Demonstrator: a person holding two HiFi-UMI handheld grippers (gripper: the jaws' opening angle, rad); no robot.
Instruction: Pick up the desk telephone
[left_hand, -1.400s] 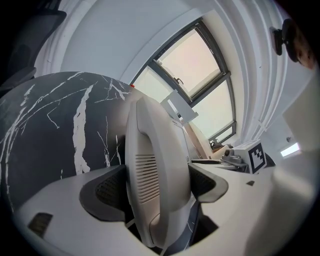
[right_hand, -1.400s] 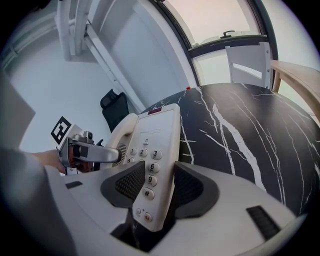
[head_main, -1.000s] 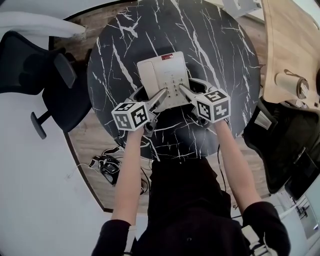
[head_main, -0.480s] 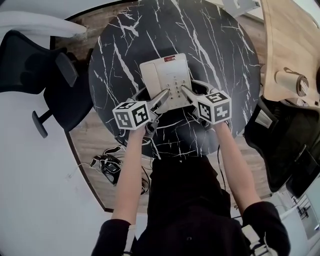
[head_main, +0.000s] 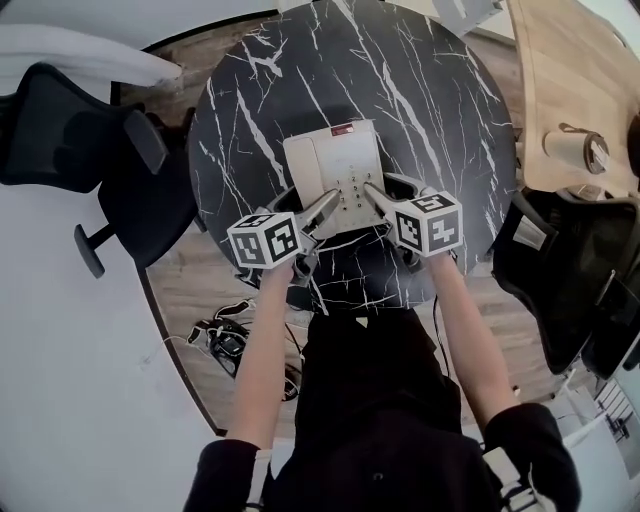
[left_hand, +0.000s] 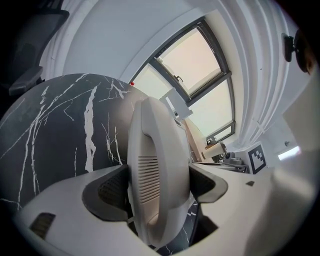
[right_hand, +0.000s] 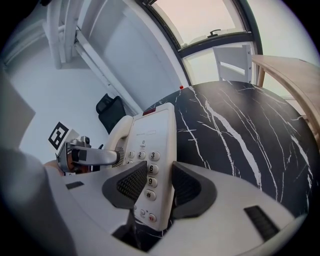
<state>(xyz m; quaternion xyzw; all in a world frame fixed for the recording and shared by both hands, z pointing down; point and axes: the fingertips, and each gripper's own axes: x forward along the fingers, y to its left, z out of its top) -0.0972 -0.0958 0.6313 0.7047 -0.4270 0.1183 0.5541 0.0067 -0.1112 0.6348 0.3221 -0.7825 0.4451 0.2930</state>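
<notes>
Clamping my left claw (head_main: 324, 202) on the handset (left_hand: 157, 170) of the desk telephone (head_main: 330, 160) and my right claw (head_main: 371, 192) on its keypad (right_hand: 146, 170) side, I judged it stiff and light. The handset could slide.

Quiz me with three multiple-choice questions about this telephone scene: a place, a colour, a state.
1. Which part of the telephone is in the left gripper? A the keypad side; B the handset; C the cord.
2. What colour is the round table? A red; B green; C black with white veins.
3. How is the right gripper? A shut on the telephone; B open and empty; C holding a cup.
Answers: 1 B, the ribbed handset fills its jaws; 2 C, dark top with pale streaks; 3 A, both pads press the keypad side.
</notes>
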